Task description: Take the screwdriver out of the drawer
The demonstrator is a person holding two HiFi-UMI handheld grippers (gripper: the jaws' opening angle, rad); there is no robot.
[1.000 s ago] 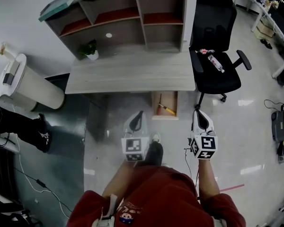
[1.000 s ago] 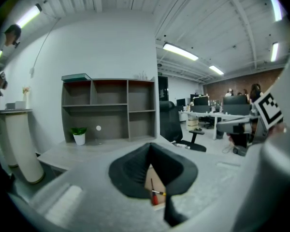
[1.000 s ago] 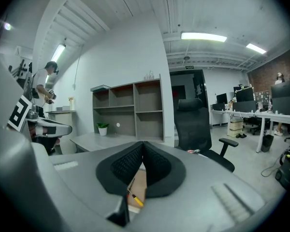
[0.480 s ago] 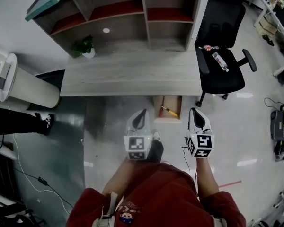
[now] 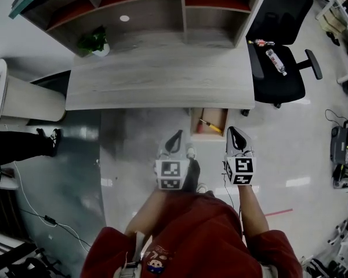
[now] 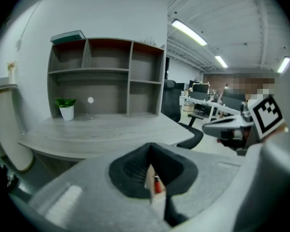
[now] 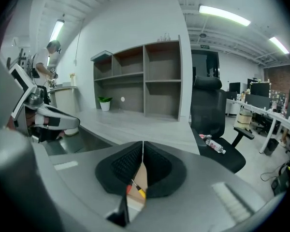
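The left gripper [image 5: 175, 136] is holding its jaws clenched on nothing. The screwdriver [image 5: 211, 126] is lying in the open drawer [image 5: 218, 116], just ahead of and between both grippers. The right gripper [image 5: 234, 133] is likewise clenched and empty.

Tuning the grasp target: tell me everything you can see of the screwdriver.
The screwdriver is small in every view. It has a yellow handle, a red part and a thin dark shaft; the material is unclear. It lies flat and diagonal on the light wooden floor of the open drawer, just below the desk front edge. Only the drawer touches it. The left gripper and right gripper are both short of it, shut and empty.
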